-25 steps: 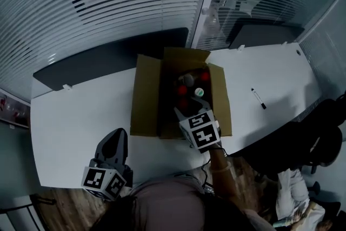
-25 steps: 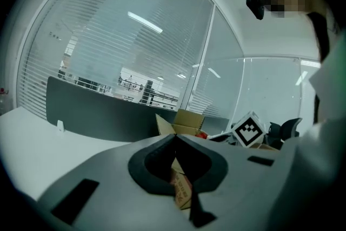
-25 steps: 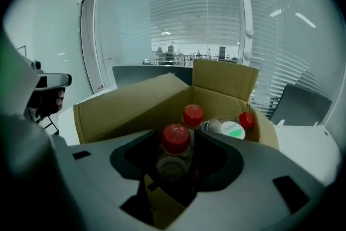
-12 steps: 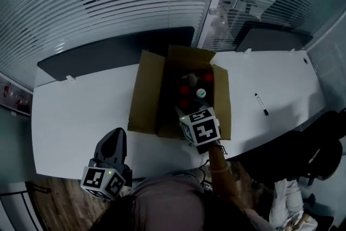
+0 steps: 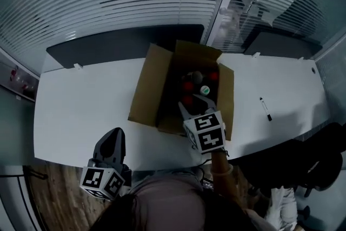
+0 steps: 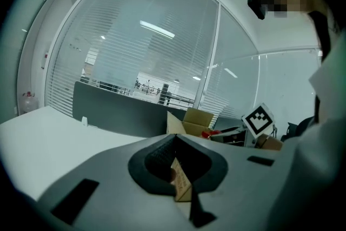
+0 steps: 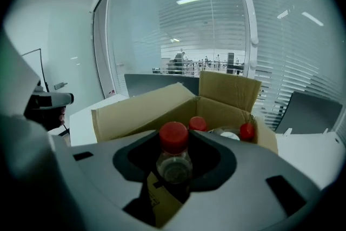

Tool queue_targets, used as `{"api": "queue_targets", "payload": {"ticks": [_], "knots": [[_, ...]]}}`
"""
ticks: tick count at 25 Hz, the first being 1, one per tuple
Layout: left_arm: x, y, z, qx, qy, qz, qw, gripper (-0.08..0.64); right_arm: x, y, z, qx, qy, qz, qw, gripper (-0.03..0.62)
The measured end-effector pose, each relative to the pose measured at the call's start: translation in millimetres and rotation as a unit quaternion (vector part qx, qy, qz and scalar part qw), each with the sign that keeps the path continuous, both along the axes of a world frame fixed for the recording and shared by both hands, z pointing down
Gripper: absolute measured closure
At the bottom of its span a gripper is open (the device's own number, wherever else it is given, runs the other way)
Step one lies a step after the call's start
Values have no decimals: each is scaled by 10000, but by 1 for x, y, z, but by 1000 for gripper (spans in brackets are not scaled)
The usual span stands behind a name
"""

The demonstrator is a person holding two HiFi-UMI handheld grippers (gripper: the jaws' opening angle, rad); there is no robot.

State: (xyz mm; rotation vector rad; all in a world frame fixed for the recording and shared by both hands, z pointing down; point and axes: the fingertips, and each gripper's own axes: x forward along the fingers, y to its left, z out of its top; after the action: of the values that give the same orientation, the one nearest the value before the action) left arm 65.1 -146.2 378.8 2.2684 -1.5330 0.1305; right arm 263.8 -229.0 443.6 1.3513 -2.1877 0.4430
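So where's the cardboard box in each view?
Head view: cardboard box at centre of the white table, open, ahead of the right gripper.
Left gripper view: small, right of centre, beyond the jaws.
Right gripper view: fills the middle, behind the red-capped bottle between the jaws.
Shared landmark: the dark partition panel behind the box.

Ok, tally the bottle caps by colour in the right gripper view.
Red caps: 3, one on the bottle in the right gripper
White caps: 1
Total: 4
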Motion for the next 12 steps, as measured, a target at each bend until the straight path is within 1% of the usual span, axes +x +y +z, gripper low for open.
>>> {"api": "queue_targets", "payload": {"ticks": [3,6,12], "knots": [[-2,3,0,26,8,24,10000,551,2,2,-17,260,-14,48,9997,420],[-8,2,1,163,63,114,9998,551,2,6,-36,517,-28,133,9986,420],[-18,-7,-7,182,73,501,9986,551,0,14,-76,967,-167,489,9940,420]]}}
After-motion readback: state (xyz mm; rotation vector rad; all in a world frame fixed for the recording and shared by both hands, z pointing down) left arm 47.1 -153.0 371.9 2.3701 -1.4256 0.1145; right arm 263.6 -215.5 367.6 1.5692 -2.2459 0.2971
